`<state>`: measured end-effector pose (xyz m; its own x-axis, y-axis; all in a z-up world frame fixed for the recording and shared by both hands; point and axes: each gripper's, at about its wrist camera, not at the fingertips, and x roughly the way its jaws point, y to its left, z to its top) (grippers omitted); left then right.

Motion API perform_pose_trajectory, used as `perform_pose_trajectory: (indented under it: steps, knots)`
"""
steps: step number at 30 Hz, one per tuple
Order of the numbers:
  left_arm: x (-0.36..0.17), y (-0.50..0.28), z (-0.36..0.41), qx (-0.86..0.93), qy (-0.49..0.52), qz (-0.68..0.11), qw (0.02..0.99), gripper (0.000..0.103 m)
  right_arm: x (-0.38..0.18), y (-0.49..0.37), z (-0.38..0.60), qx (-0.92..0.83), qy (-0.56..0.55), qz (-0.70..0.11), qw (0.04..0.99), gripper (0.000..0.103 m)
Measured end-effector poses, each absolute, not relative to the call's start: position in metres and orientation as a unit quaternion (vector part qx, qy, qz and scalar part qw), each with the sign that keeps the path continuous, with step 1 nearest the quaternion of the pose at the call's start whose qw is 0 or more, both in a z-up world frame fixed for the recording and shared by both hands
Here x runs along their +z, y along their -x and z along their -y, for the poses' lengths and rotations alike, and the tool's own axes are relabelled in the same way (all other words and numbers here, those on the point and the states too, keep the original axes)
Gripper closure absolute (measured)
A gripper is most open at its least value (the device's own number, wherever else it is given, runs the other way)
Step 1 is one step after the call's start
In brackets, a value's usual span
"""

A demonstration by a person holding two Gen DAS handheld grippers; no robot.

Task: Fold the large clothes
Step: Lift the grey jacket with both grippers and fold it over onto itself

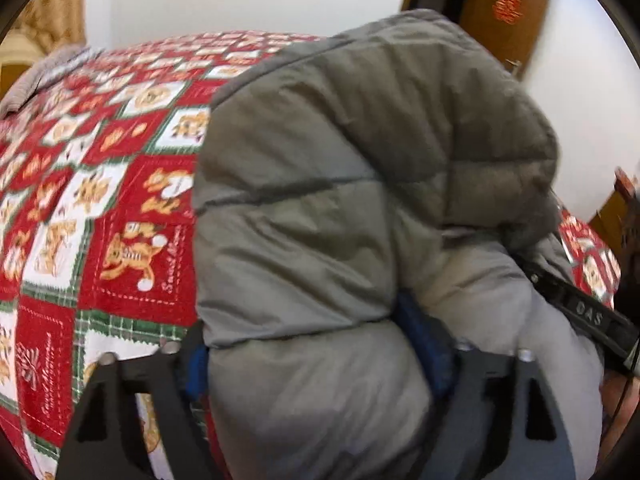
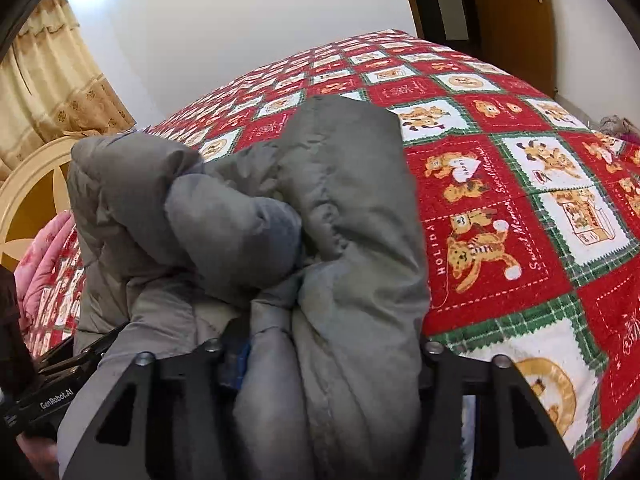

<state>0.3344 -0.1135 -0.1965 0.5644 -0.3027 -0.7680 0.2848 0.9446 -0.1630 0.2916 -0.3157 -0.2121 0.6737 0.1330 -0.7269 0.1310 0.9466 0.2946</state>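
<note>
Gripping thick folds of the grey padded jacket (image 1: 360, 184), the left gripper (image 1: 316, 356) and right gripper (image 2: 320, 352) hold it bunched above the red patchwork bedspread (image 2: 520, 208).

Jacket (image 1: 360, 184) between the left gripper (image 1: 320, 360) jaws: grey-olive, quilted, dark seam lines. Same grey between the right gripper (image 2: 320, 356) jaws. Grippers black, blue pads (image 1: 424, 332) at the inner faces. Quilt (image 1: 100, 184) left of the left jaws and right of the right jaws: red and white squares, green plaid borders, orange teddy bears, white script.
</note>
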Motion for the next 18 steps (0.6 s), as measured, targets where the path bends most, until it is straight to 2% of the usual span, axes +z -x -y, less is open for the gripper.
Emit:
perform_pose_trajectory:
  steps: [1,3,5,6,12,18]
  knots:
    - [-0.193,-0.331,0.117,-0.173,0.002,-0.430,0.886,0.042,-0.212,-0.291,0.316,0.008,-0.172,-0.403,0.899,0.061]
    - [-0.188,-0.323,0.122,-0.172,-0.021,-0.416,0.893,0.060,-0.213,-0.289,0.318,0.025,-0.192,-0.398,0.897,0.071]
    - [-0.177,-0.314,0.126,-0.169,-0.040,-0.399,0.900,0.073,-0.209,-0.285,0.318,0.035,-0.196,-0.392,0.898,0.077]
    - [-0.173,-0.309,0.128,-0.165,-0.052,-0.392,0.903,0.075,-0.207,-0.283,0.316,0.037,-0.196,-0.390,0.899,0.079]
    - [-0.140,-0.282,0.122,-0.146,-0.068,-0.379,0.911,0.080,-0.187,-0.265,0.303,0.058,-0.189,-0.386,0.901,0.085]
    - [-0.113,-0.258,0.097,-0.122,-0.075,-0.360,0.922,0.081,-0.162,-0.248,0.274,0.095,-0.177,-0.372,0.906,0.087]
